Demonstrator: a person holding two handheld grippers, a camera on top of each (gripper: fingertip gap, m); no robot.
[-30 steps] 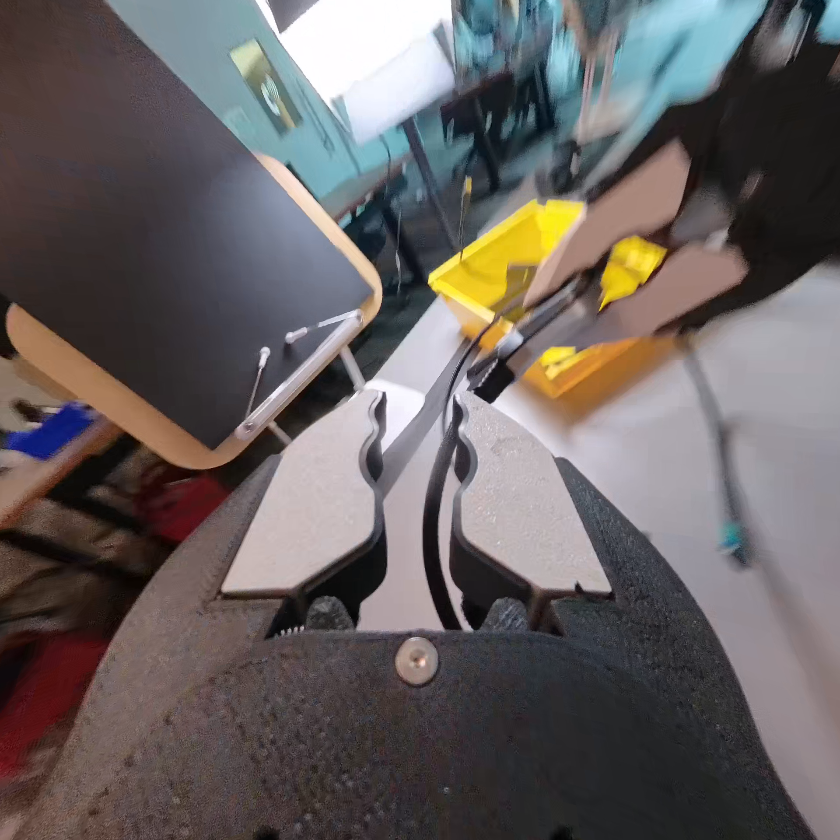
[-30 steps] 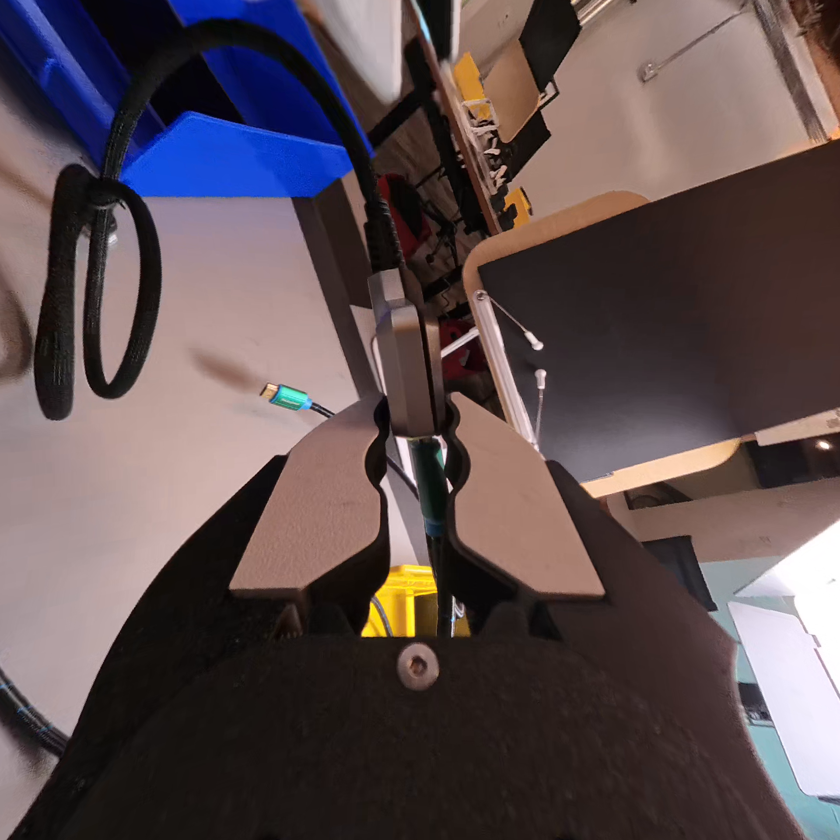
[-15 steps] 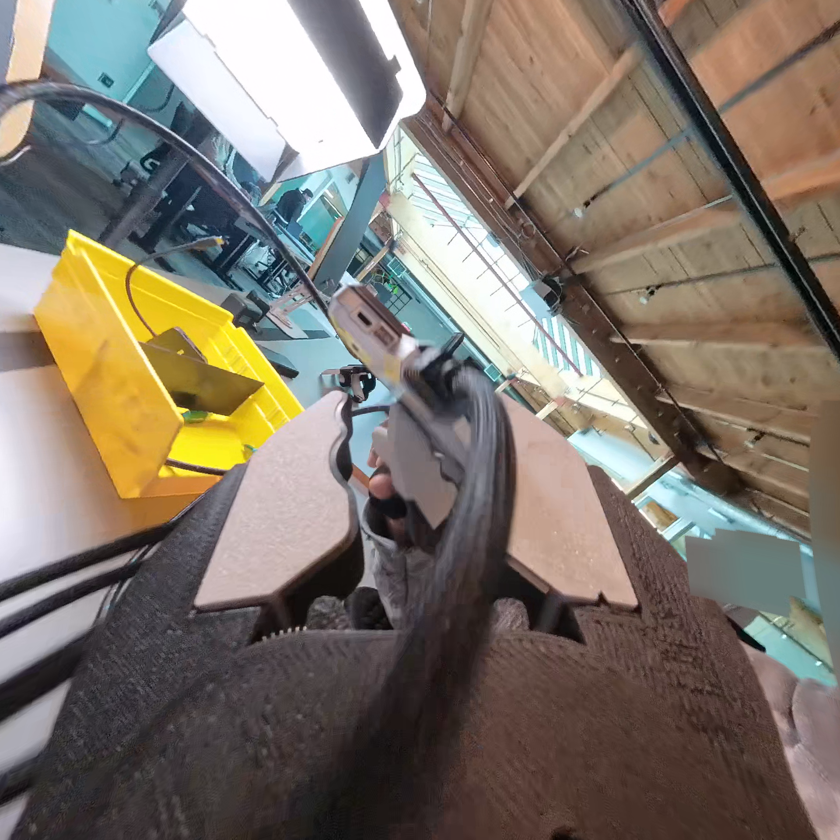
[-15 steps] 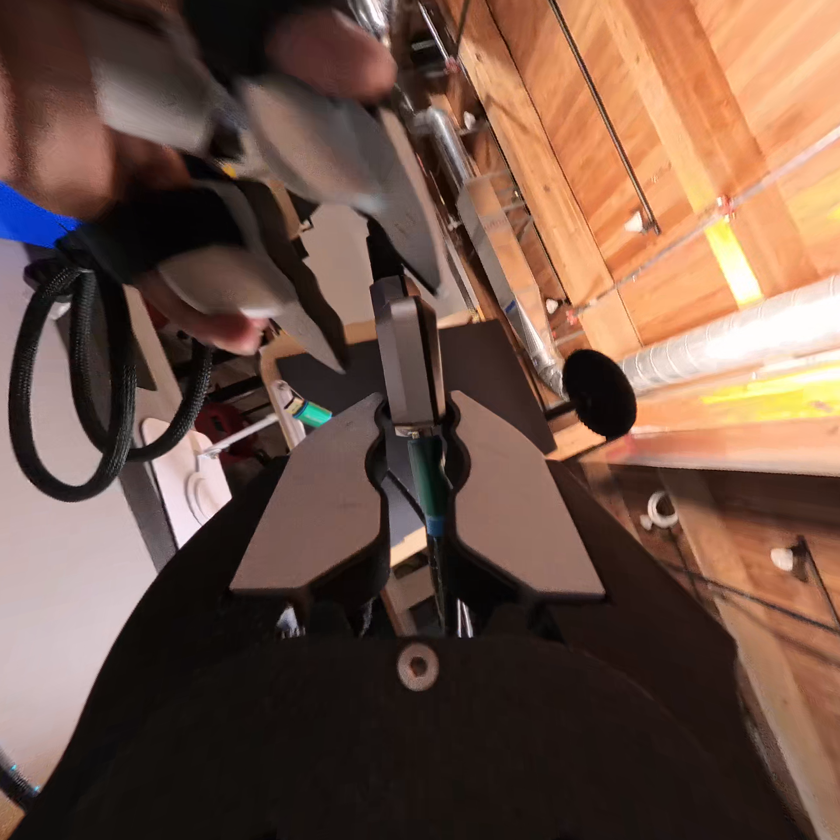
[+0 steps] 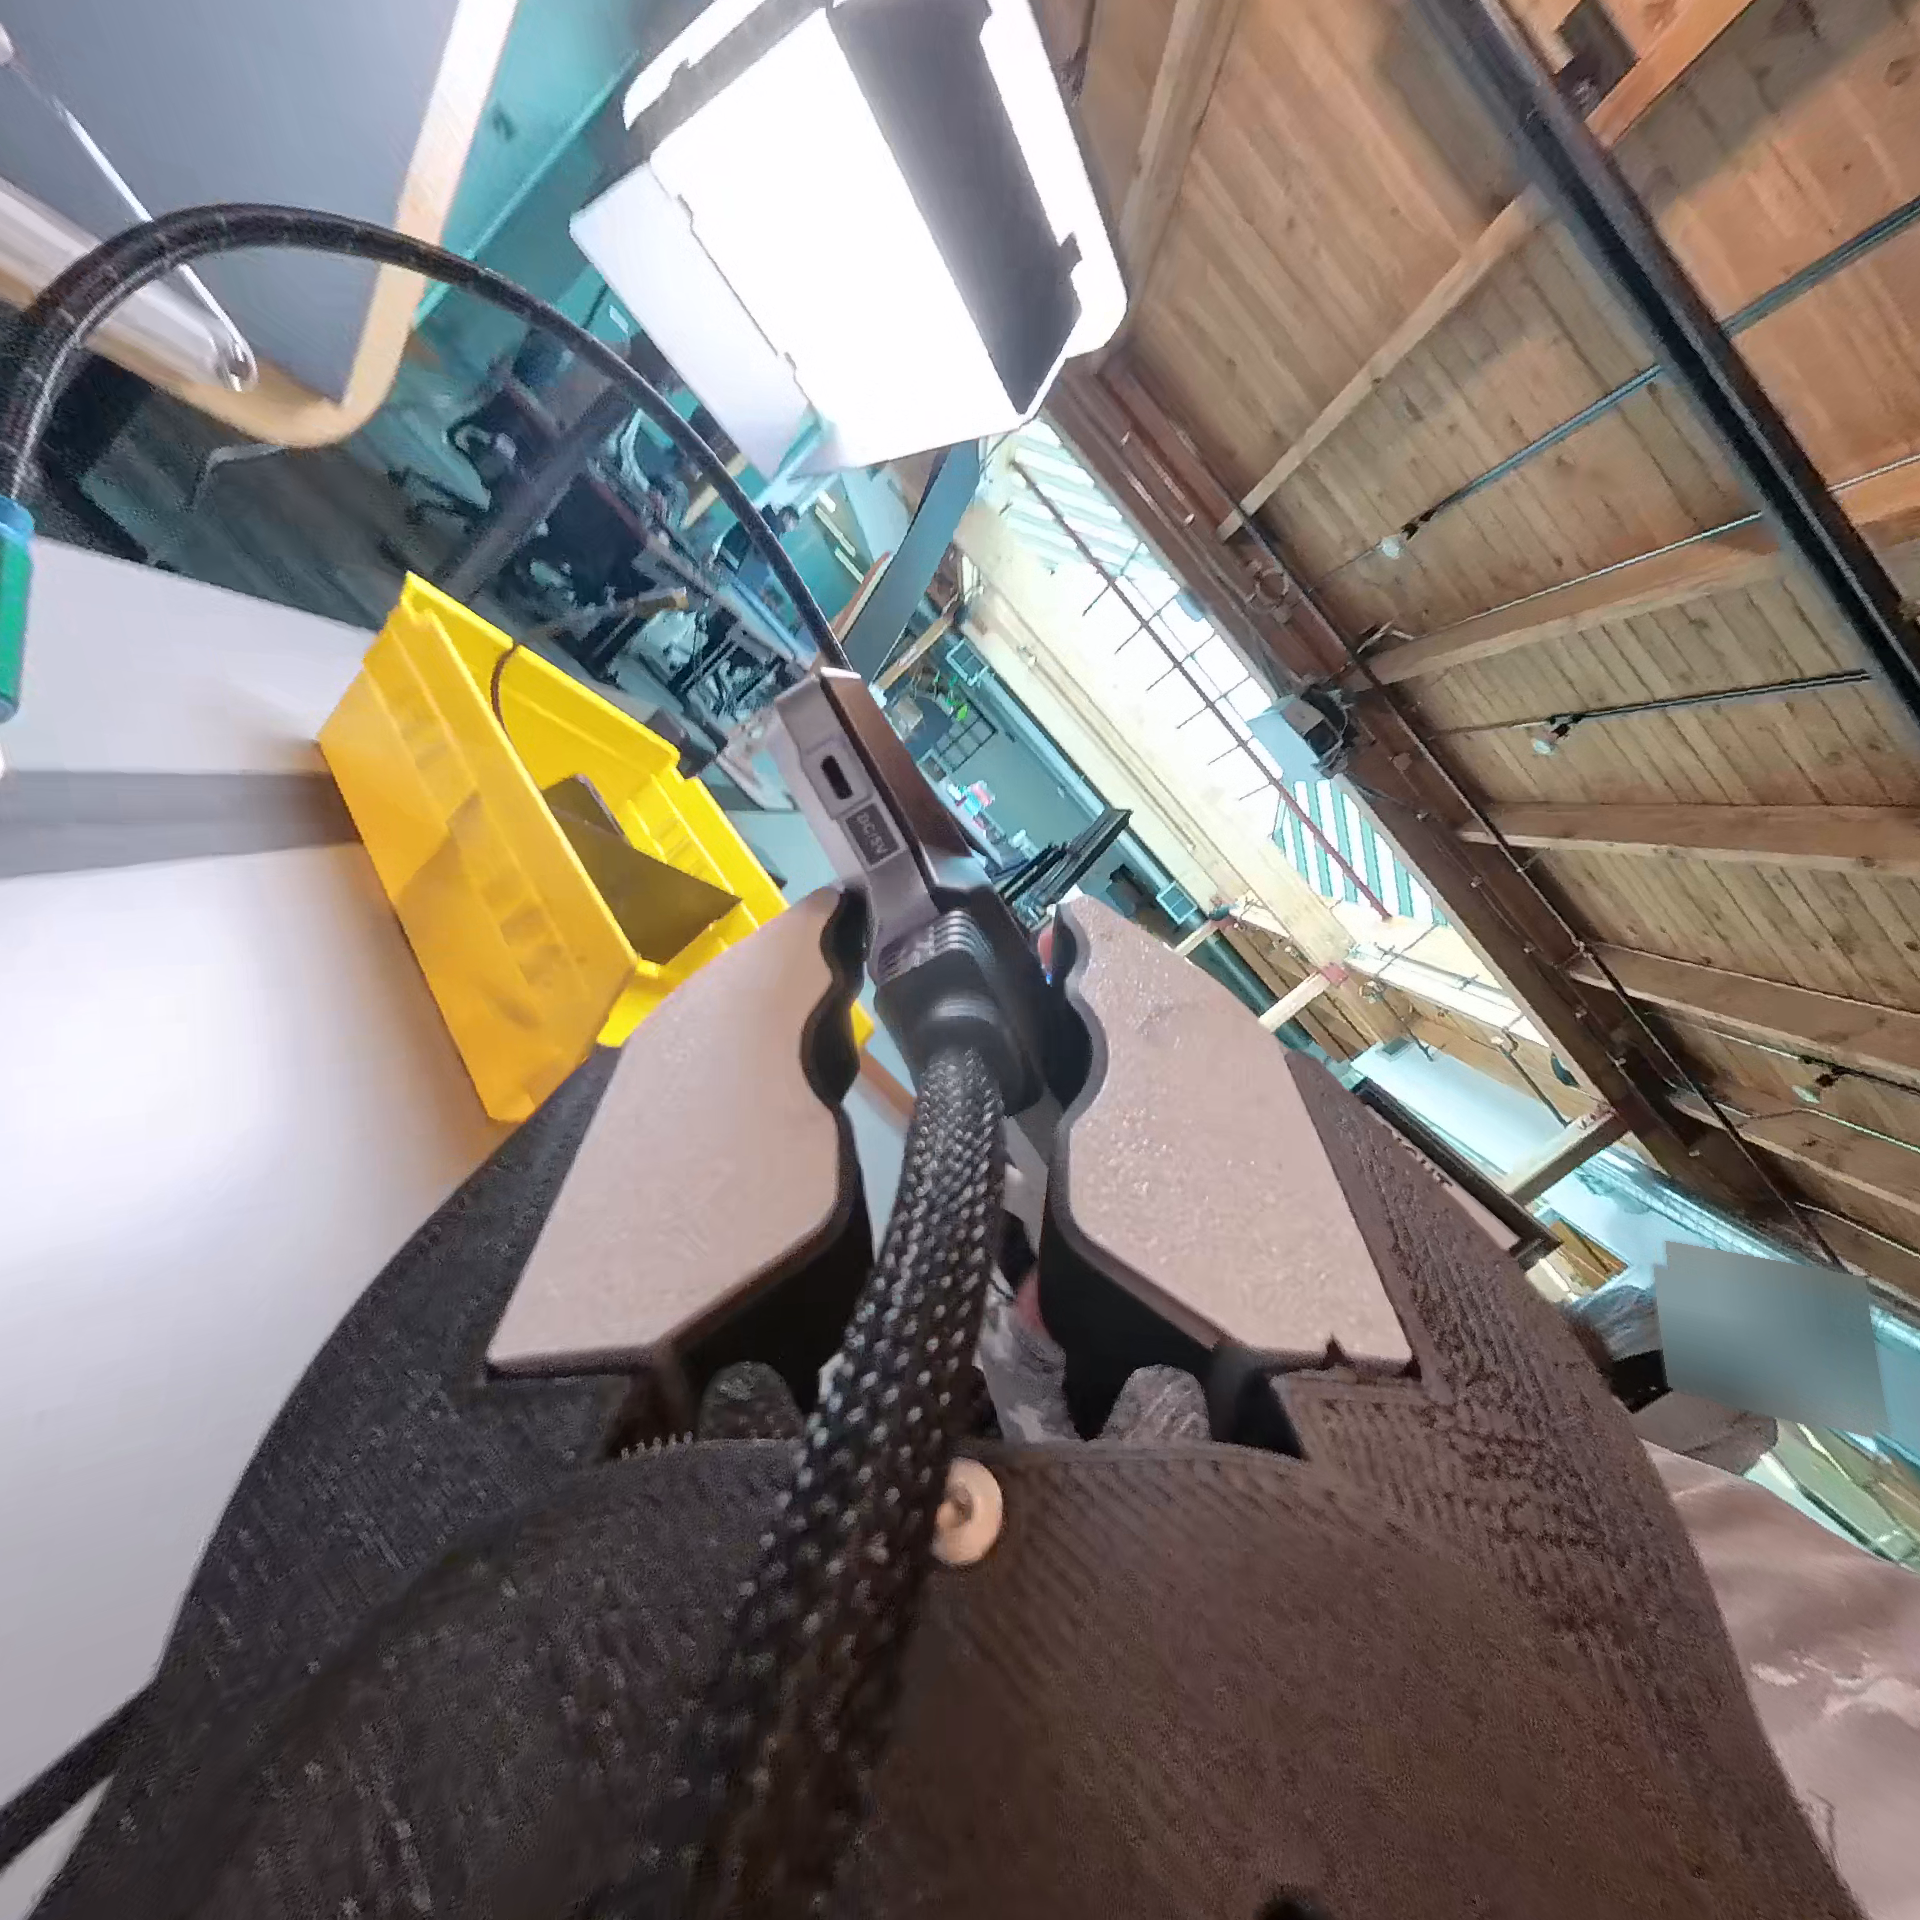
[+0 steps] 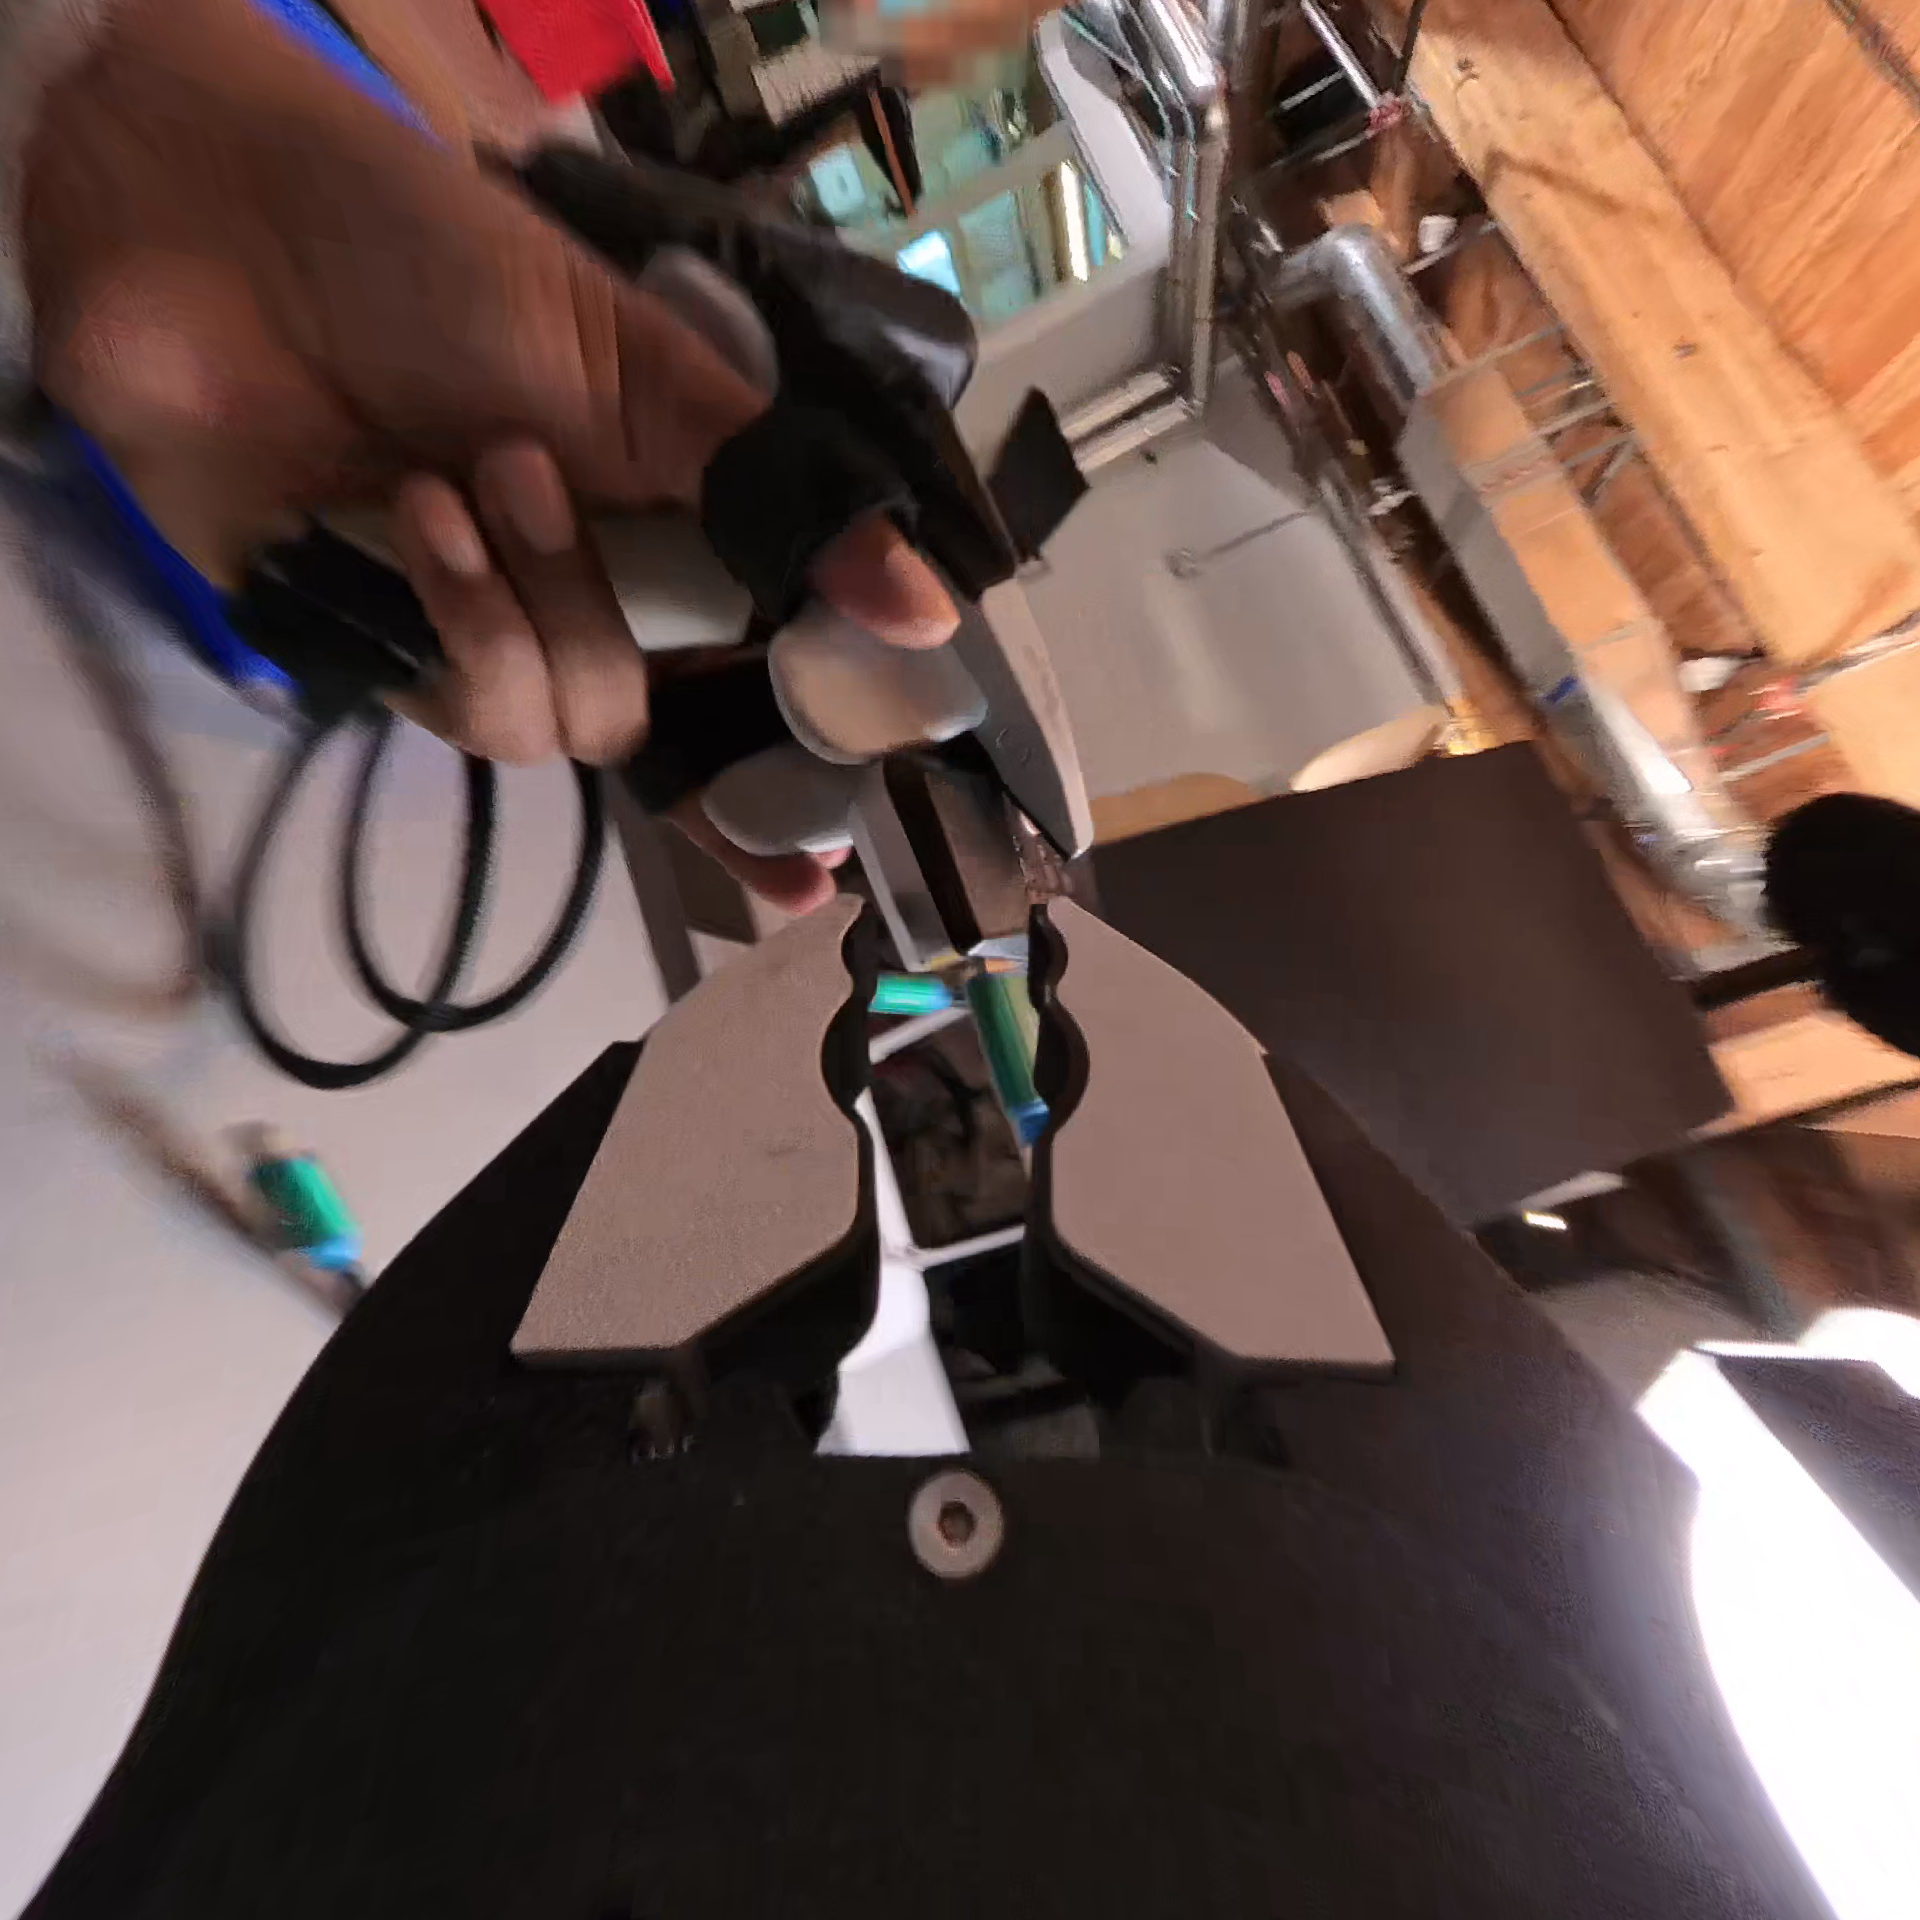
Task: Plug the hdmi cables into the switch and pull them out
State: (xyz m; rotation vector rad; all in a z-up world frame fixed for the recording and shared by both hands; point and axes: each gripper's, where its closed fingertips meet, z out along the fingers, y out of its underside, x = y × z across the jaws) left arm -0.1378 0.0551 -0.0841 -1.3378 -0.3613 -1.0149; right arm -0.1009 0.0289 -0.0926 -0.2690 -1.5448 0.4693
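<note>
In the left wrist view my left gripper (image 5: 956, 987) is shut on a black HDMI plug (image 5: 961, 977) with a braided cable (image 5: 914, 1247). The plug sits in the grey switch (image 5: 852, 800), held up in the air. A second braided cable (image 5: 416, 249) arcs from the switch's far end to the left. In the right wrist view my right gripper (image 6: 945, 935) is open just below the switch (image 6: 961, 862). A green plug (image 6: 1003, 1029) leans against its right finger, its metal tip showing under the switch. A hand (image 6: 364, 364) holds the left gripper above.
A yellow bin (image 5: 488, 821) stands on the grey table (image 5: 156, 1039). Another green plug (image 6: 301, 1205) and black cable loops (image 6: 436, 935) lie on the table. A dark board (image 6: 1403, 987) stands behind. Wooden ceiling beams fill the right side of both views.
The right gripper's jaws have widened and the switch has slipped up out of them. The left gripper has closed on the black plug and now holds it steady.
</note>
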